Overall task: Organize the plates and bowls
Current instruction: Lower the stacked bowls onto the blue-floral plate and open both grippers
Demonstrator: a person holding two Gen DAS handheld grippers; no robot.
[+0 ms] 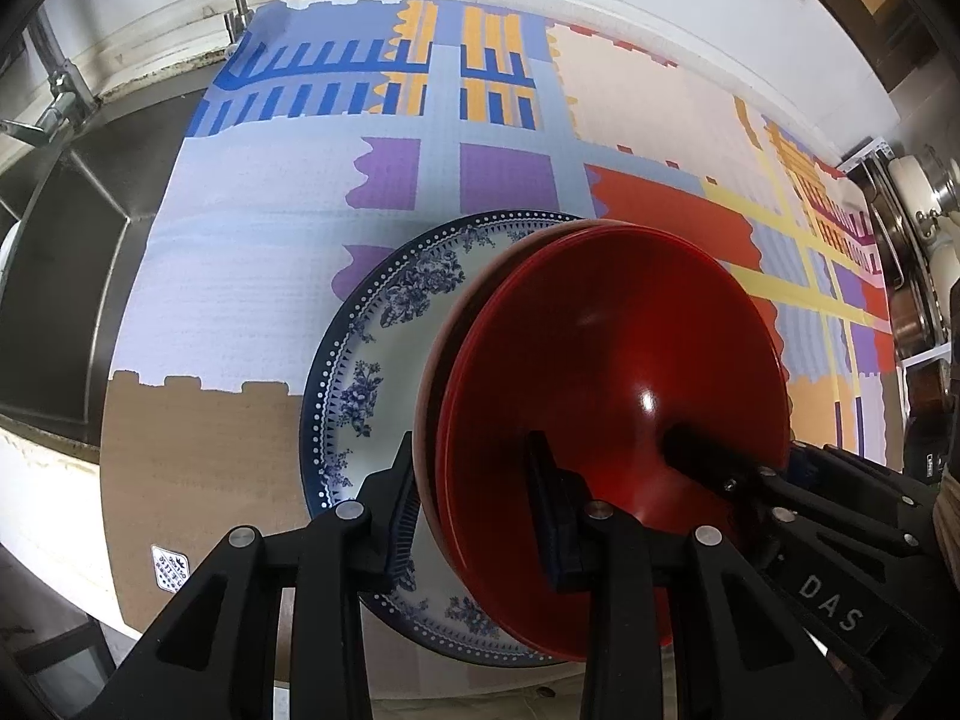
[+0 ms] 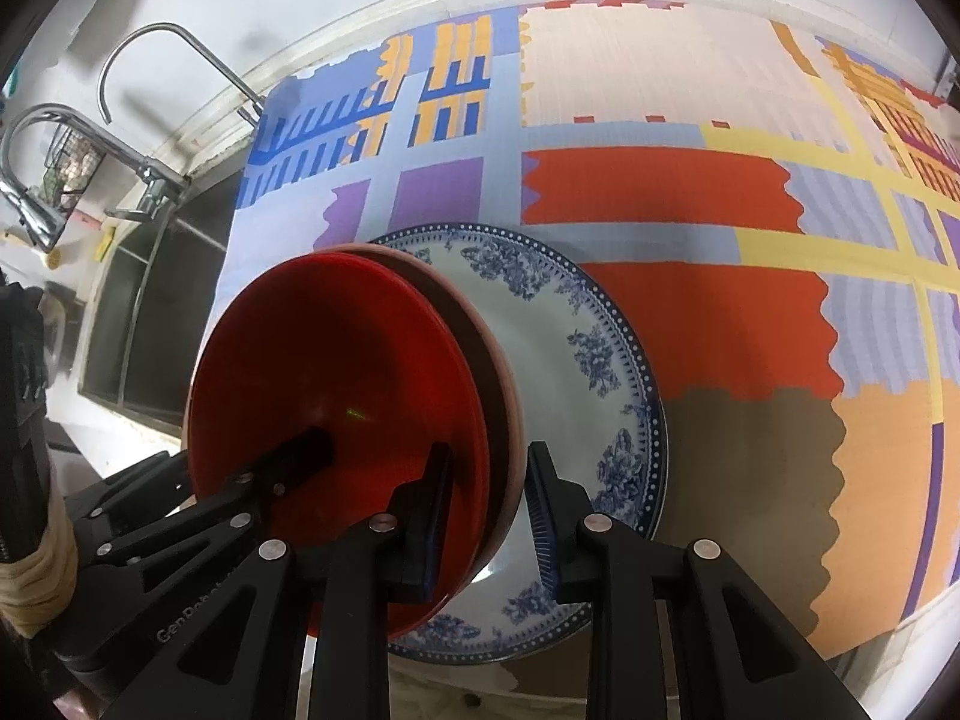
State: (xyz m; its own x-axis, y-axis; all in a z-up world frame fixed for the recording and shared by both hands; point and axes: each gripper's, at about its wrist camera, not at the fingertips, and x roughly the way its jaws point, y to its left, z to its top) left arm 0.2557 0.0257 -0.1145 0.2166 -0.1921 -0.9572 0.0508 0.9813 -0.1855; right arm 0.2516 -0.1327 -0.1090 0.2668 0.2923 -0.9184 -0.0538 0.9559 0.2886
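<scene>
On the patterned mat (image 1: 252, 276) beside the sink (image 1: 66, 276), a blue-and-white floral plate (image 1: 384, 360) lies flat, and a stack of bowls sits over its middle: a red bowl (image 1: 612, 360) nested inside a pinkish bowl (image 1: 429, 384), of which only the rim edge shows.

Left gripper (image 1: 474, 498): fingers straddle the stacked rims on its side, one pad outside the pinkish bowl, the other inside the red bowl. Some gap shows beside the outer pad, so whether it is clamped or merely placed around the rims cannot be told.

Right gripper (image 2: 489, 510): same arrangement on the opposite side, one finger inside the red bowl, the other outside the pinkish rim. A visible gap separates the outer pad from the rim; the fingers appear parted rather than pinching.

Each wrist view also catches the other tool's finger reaching into the red bowl.

Assessment of progress: nesting of the two bowls looks done, and the bowls stand on the plate, so stacking appears largely complete (whether the bowls rest fully on the plate or are held slightly above it cannot be confirmed). No other loose plates or bowls are seen on the mat. Remaining, in my judgement: settle and centre the stack, then withdraw both tools.

A faucet (image 2: 138, 54) stands behind the sink; no obstruction noted.
</scene>
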